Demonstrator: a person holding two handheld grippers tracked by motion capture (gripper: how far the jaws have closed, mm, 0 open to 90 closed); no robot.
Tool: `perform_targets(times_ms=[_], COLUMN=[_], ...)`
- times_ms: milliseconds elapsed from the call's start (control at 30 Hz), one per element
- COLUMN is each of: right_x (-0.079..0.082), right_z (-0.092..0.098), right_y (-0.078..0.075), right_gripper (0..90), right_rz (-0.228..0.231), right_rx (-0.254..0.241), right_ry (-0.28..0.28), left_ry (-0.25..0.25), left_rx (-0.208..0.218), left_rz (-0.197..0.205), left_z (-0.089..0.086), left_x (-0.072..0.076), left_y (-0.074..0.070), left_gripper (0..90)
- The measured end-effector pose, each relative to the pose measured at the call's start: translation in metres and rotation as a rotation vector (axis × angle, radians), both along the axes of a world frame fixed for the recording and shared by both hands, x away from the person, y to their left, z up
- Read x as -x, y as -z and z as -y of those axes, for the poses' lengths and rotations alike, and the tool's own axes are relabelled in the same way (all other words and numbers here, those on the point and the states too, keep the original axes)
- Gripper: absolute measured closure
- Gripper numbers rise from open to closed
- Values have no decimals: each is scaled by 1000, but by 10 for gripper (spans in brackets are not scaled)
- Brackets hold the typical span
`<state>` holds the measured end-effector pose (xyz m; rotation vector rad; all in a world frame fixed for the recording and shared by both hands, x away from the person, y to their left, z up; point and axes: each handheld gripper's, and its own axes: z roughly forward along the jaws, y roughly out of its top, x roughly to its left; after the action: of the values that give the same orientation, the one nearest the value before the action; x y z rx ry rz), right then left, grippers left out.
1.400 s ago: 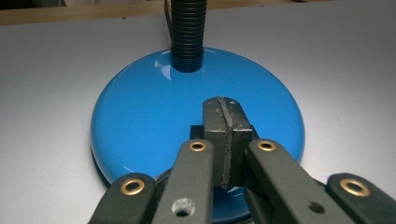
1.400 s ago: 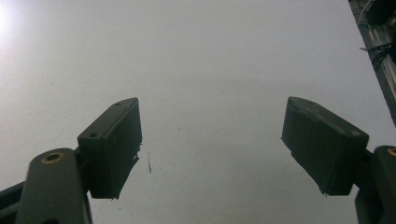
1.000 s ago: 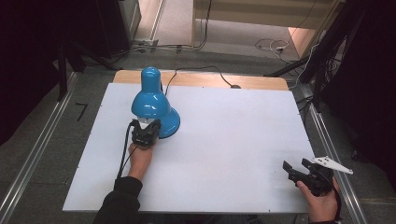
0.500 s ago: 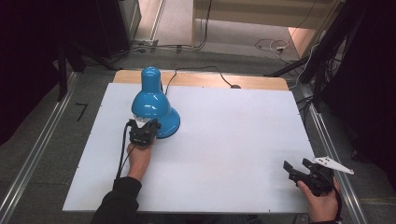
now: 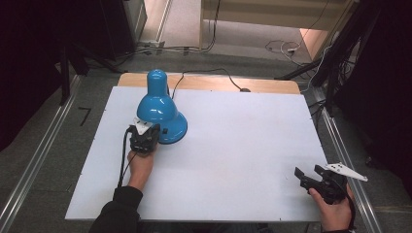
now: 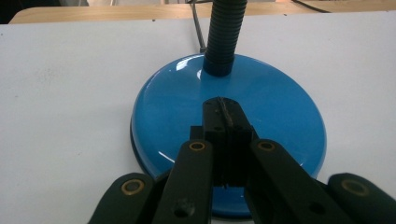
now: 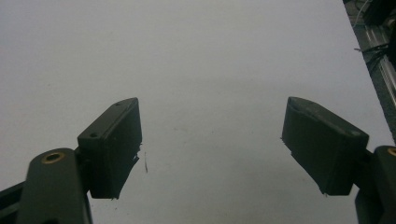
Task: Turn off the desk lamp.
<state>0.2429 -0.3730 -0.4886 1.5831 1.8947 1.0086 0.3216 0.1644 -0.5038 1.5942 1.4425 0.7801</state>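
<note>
- The blue desk lamp (image 5: 159, 109) stands at the upper left of the white counter (image 5: 233, 145) in the high view. Its shade leans over the round base (image 6: 233, 126).
- The left gripper (image 5: 144, 138) sits at the base's near edge. In the left gripper view its jaws are pressed together with nothing between them, tips over the base, probably at the switch.
- The right gripper (image 5: 311, 177) rests at the lower right of the high view, jaws wide and empty, well apart from the lamp.
- Risk: a hard press on the glossy base may let the tips slide off.
- Risk: an off-centre push may shift or tip the lamp, as the other gripper does not steady it.
- Risk: the lamp cord (image 5: 204, 73) may tug at the base if the lamp shifts.
</note>
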Motion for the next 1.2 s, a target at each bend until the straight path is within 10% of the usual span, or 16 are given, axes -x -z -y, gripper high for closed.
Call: perform_targets(times_ms=[600,1200], right_x=[0,0], right_z=[-2,-2], right_y=[1,0], right_gripper=[188,188], right_rz=[-8,-6], right_rx=[5,1], right_ry=[-1,2], left_ry=[34,20], left_rx=[43,57], left_rz=[4,2], left_z=[-15,-28], left_x=[21,30], left_y=[-6,-7], left_gripper=[487,420])
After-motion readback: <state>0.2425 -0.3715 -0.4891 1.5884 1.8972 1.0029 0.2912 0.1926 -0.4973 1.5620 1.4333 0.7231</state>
